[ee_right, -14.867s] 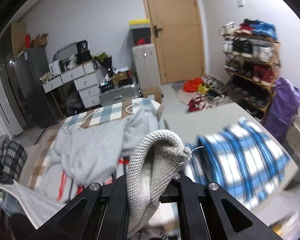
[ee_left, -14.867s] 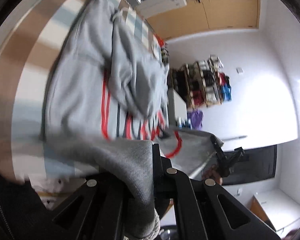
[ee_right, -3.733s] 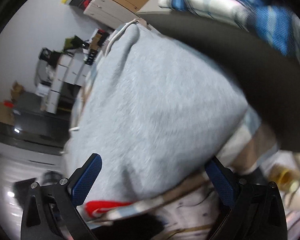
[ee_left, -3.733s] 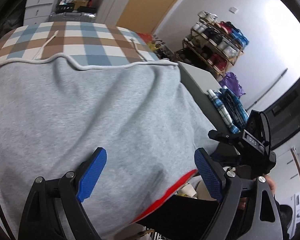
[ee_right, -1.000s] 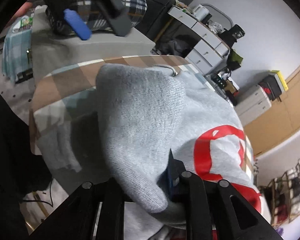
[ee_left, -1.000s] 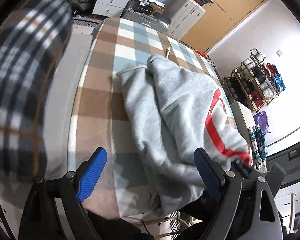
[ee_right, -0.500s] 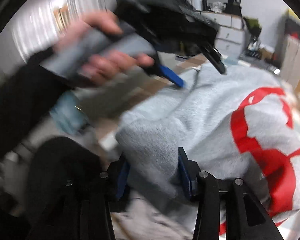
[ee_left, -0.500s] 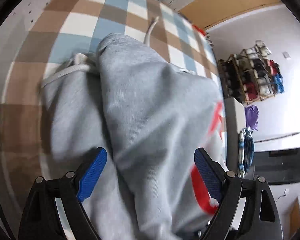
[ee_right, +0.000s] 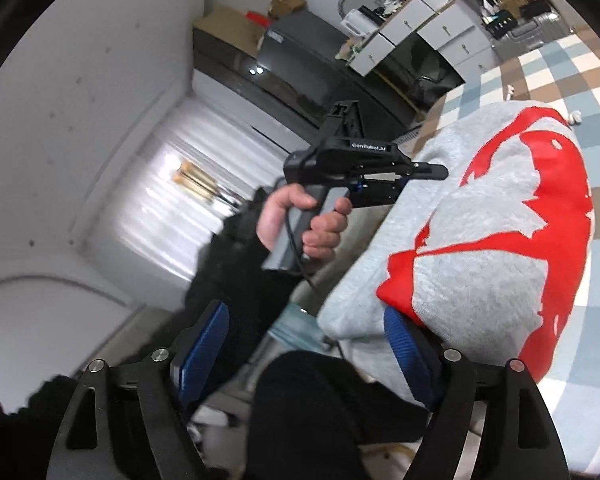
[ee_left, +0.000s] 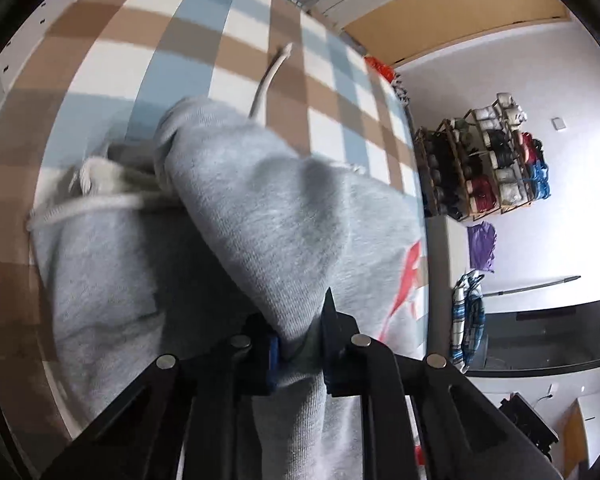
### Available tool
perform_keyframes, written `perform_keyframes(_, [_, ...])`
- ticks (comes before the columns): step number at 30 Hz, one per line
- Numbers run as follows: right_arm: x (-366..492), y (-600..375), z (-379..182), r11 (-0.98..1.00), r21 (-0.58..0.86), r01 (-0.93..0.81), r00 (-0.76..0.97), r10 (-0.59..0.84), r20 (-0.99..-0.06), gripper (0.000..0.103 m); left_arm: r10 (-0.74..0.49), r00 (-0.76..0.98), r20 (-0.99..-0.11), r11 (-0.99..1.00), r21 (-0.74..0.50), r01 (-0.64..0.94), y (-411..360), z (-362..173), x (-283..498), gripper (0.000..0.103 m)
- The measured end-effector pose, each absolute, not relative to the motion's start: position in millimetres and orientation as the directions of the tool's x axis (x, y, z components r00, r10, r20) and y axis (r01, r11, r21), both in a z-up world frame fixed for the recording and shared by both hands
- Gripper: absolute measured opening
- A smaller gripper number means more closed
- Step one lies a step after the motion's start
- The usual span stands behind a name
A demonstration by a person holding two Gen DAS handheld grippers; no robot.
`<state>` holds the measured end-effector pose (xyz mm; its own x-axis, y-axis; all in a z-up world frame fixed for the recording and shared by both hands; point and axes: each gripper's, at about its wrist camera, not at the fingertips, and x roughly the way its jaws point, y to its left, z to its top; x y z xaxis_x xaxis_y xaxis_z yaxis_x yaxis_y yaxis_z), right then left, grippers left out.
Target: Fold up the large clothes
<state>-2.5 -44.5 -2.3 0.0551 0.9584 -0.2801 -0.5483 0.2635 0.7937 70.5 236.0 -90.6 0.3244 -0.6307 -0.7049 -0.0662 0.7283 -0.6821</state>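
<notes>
Left claw (ee_left: 298, 344) has clamped the hoodie (ee_left: 268, 216); right claw (ee_right: 308, 344) released.

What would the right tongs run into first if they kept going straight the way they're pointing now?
Probably the person's left hand gripping the left tongs, roughly centre in the right wrist view. The open right tongs have the grey hoodie off to one side. Depth is unclear.

Your left hand-held gripper (ee_left: 298, 350) has its blue pads mostly buried in the grey hoodie (ee_left: 268, 216); beyond that fold, the hoodie's red print (ee_left: 408, 280) is half hidden, and its drawstring (ee_left: 100, 204) blurs at the hood.
</notes>
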Motion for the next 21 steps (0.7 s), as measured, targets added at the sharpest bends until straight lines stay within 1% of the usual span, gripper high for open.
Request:
perform_keyframes(2, [-1.6, -49.7, -1.6, 0.225, 0.814, -0.535, 0.046, 0.970, -0.238, 0.087, -0.637, 0.336, -0.694, 0.723, -0.689, -0.050, 238.7, -83.2, 70.2, 0.010])
perform_keyframes(4, [-2.3, -53.5, -5.1, 0.200, 0.832, -0.518, 0.043, 0.977, -0.208, 0.087, -0.642, 0.344, -0.686, 0.724, -0.689, -0.023, 240.9, -69.6, 68.8, 0.009])
perform_keyframes(5, [-0.6, -55.3, -6.9, 0.189, 0.837, -0.513, 0.038, 0.979, -0.198, 0.088, -0.643, 0.346, -0.683, 0.724, -0.689, -0.013, 238.4, -70.6, 80.4, 0.009])
perform_keyframes(9, [3.7, -60.3, -4.6, 0.175, 0.827, -0.535, 0.019, 0.981, -0.196, 0.089, -0.633, 0.358, -0.686, 0.747, -0.664, 0.047, 235.3, -46.9, 78.8, 0.009])
perform_keyframes(11, [1.7, -65.6, 4.5, 0.144, 0.797, -0.586, 0.009, 0.985, -0.171, 0.096, -0.625, 0.356, -0.694, 0.755, -0.653, 0.053, 233.9, -45.1, 80.3, 0.009])
perform_keyframes(12, [-0.8, -71.0, 7.6, 0.136, 0.785, -0.604, 0.017, 0.987, -0.158, 0.097, -0.627, 0.354, -0.694, 0.754, -0.654, 0.054, 233.2, -45.1, 80.1, 0.009])
perform_keyframes(13, [-4.0, -80.7, 13.5, 0.132, 0.763, -0.633, 0.056, 0.991, -0.126, 0.100, -0.624, 0.355, -0.696, 0.757, -0.651, 0.055, 232.5, -45.5, 79.7, 0.009])
perform_keyframes(14, [-4.3, -88.2, 13.5, 0.152, 0.751, -0.643, 0.102, 0.988, -0.112, 0.103, -0.623, 0.356, -0.696, 0.758, -0.650, 0.057, 232.4, -46.2, 78.5, 0.009])
perform_keyframes(15, [-2.2, -96.7, 12.5, 0.217, 0.739, -0.638, 0.194, 0.974, -0.119, 0.103, -0.627, 0.355, -0.694, 0.755, -0.653, 0.058, 231.6, -46.9, 78.0, 0.009])
perform_keyframes(16, [3.0, -96.2, 10.1, 0.279, 0.736, -0.617, 0.252, 0.956, -0.151, 0.103, -0.628, 0.354, -0.693, 0.755, -0.653, 0.059, 230.0, -46.8, 79.6, 0.009])
perform_keyframes(17, [13.5, -95.2, -2.0, 0.387, 0.746, -0.542, 0.319, 0.916, -0.243, 0.103, -0.627, 0.352, -0.695, 0.756, -0.651, 0.062, 229.2, -46.8, 79.0, 0.009])
perform_keyframes(18, [20.0, -92.3, -10.9, 0.405, 0.763, -0.503, 0.310, 0.909, -0.278, 0.103, -0.628, 0.355, -0.693, 0.755, -0.653, 0.061, 228.9, -45.5, 77.9, 0.009])
perform_keyframes(20, [40.4, -75.9, -45.5, 0.428, 0.825, -0.370, 0.230, 0.902, -0.365, 0.103, -0.636, 0.353, -0.686, 0.748, -0.661, 0.062, 226.9, -40.9, 76.5, 0.009])
perform_keyframes(21, [45.5, -64.3, -61.0, 0.416, 0.850, -0.323, 0.168, 0.909, -0.381, 0.103, -0.637, 0.359, -0.682, 0.746, -0.663, 0.063, 228.1, -38.9, 75.3, 0.009])
